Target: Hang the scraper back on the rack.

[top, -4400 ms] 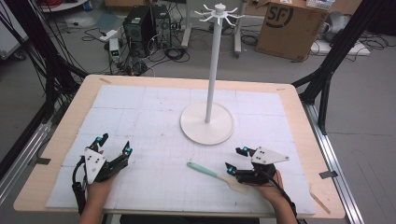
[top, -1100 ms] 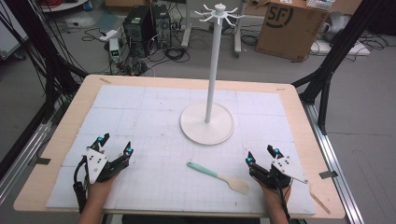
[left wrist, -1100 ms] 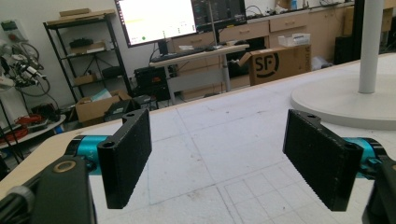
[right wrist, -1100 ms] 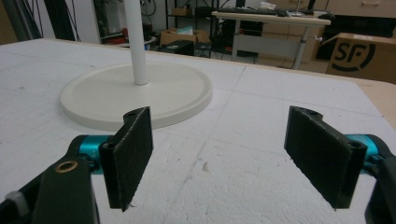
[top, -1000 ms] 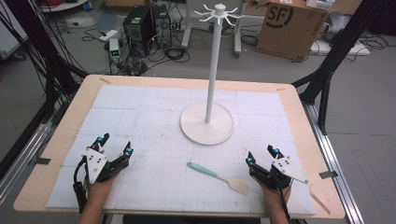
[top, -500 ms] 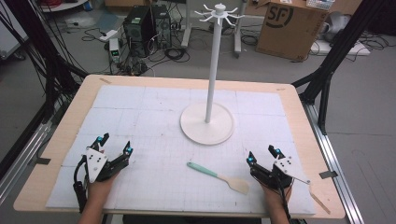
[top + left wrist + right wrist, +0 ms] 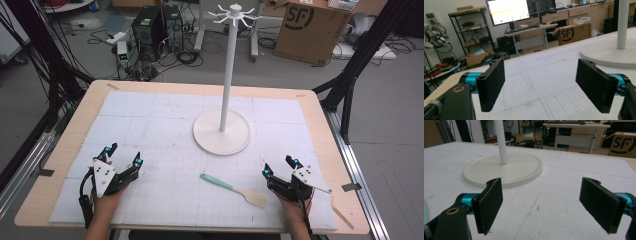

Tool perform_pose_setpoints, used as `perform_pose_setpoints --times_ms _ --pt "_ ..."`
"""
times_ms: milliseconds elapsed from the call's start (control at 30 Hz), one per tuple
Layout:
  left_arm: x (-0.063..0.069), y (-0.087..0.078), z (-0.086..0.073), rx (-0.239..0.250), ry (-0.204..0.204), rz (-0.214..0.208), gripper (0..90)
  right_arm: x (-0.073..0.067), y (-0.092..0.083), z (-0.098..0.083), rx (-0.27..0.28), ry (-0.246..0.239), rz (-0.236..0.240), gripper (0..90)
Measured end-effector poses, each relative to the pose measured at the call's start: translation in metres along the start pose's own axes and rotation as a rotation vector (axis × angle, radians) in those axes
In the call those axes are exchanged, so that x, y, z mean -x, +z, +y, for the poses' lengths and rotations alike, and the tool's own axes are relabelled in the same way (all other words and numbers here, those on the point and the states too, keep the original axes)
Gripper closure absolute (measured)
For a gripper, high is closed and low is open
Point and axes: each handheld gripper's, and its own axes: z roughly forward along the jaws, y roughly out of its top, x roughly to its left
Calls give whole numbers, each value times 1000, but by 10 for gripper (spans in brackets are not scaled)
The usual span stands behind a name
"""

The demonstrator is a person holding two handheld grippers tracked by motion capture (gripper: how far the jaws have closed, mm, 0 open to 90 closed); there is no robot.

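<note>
Both your grippers sit parked near the front edge of the white mat (image 7: 150, 110), nothing in either. Your left gripper (image 7: 123, 156) has its jaws spread wide over bare mat, and the left gripper view confirms the gap is empty. Your right gripper (image 7: 281, 166) is also released; its jaws have just been opening further, and the right gripper view has only mat and the stand's base between them. The spatula (image 7: 233, 189), mint handle with a pale blade, lies flat on the mat between your two hands, blade end just beside the right gripper, not touching it, handle pointing toward the middle of the mat. The white hook stand (image 7: 227, 80) is upright behind it, well apart, hooks at the top bare. My read: the spatula is likely meant for a hook, so nothing is done yet. Left to do: grasp it, lift it, hang it.
</note>
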Motion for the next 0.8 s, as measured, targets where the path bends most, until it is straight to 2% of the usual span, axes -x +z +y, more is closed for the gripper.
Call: perform_pose_setpoints --times_ms 100,167,300,400,467,567,633,800 --pt "0 0 0 -1 2 0 246 0 3 1 -30 -29 70 202" --pt "0 1 0 -8 1 -1 249 3 3 2 -39 -23 138 212" --pt "0 1 0 -6 0 -2 249 2 2 2 -32 -65 199 240" --pt "0 1 0 -7 3 -1 248 1 3 2 -38 -69 272 239" --pt "0 1 0 -9 4 -2 248 0 3 2 -49 -89 325 239" --pt "0 1 0 -8 1 0 248 -6 5 3 -74 -130 361 244" --pt "0 1 0 -8 -1 0 248 -9 6 4 -81 -135 381 248" --pt "0 1 0 -10 2 -1 249 -21 11 7 -126 -166 473 249"
